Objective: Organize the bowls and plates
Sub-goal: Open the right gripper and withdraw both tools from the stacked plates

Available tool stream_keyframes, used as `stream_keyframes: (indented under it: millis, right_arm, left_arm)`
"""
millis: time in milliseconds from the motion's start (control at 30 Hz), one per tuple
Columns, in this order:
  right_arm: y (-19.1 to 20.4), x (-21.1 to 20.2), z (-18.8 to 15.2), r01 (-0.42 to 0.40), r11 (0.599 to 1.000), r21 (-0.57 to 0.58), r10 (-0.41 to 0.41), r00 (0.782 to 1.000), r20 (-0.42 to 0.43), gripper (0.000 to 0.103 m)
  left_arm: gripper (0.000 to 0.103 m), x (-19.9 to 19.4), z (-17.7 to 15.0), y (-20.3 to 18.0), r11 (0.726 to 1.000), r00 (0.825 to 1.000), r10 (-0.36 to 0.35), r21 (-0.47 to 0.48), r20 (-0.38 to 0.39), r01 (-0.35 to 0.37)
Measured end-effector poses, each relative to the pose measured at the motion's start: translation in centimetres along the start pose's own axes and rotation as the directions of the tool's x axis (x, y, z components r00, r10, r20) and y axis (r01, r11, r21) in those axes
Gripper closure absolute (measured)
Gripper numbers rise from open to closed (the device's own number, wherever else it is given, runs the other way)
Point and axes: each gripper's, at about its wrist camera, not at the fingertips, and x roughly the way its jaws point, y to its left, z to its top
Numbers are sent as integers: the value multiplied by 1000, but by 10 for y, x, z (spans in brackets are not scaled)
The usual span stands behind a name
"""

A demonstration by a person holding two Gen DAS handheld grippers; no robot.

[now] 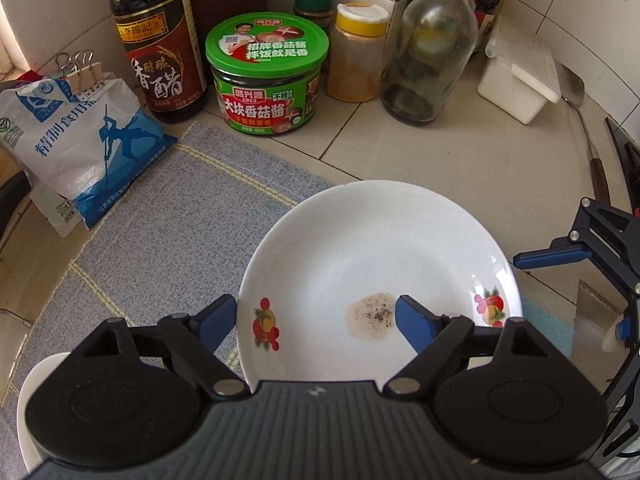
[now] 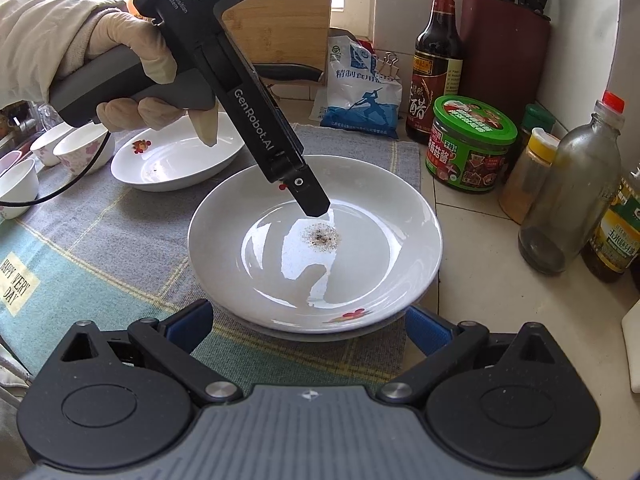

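A white deep plate (image 1: 376, 256) with fruit prints and a speckled sauce stain lies on a blue-grey cloth (image 1: 172, 240). My left gripper (image 1: 316, 316) is open: one finger is outside the near-left rim, the other is over the plate's inside. In the right wrist view the same plate (image 2: 316, 264) lies in front of my right gripper (image 2: 310, 320), which is open with its fingers on either side of the near rim. The left gripper's body (image 2: 248, 96) reaches down into the plate. A second white plate (image 2: 176, 160) lies behind it.
Several small bowls (image 2: 80, 148) stand at the left. A salt bag (image 1: 80, 136), vinegar bottle (image 1: 160, 52), green-lidded jar (image 1: 266, 76), spice jar (image 1: 358, 56) and glass bottle (image 1: 430, 48) line the back. A white box (image 1: 520, 76) and ladle (image 1: 576, 100) lie at the right.
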Motion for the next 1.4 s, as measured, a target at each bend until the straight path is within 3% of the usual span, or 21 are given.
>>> stream_keyframes:
  millis: [300, 600, 933, 1400]
  right_arm:
    - [4, -4, 2, 31, 999, -8, -31, 999, 21, 0]
    - [18, -11, 8, 11, 1000, -25, -9, 998, 64, 0]
    - [42, -13, 15, -34, 997, -66, 41, 994, 102, 0]
    - [84, 0, 40, -3, 998, -57, 7, 997, 74, 0]
  left_arm:
    - [17, -26, -11, -6, 999, 995, 48, -12, 90, -48]
    - [17, -72, -48, -13, 989, 974, 132, -97, 186, -115]
    - [16, -108, -126, -18, 936, 946, 249, -302, 210, -179]
    - [16, -99, -206, 7, 860, 909, 369, -443, 194, -255]
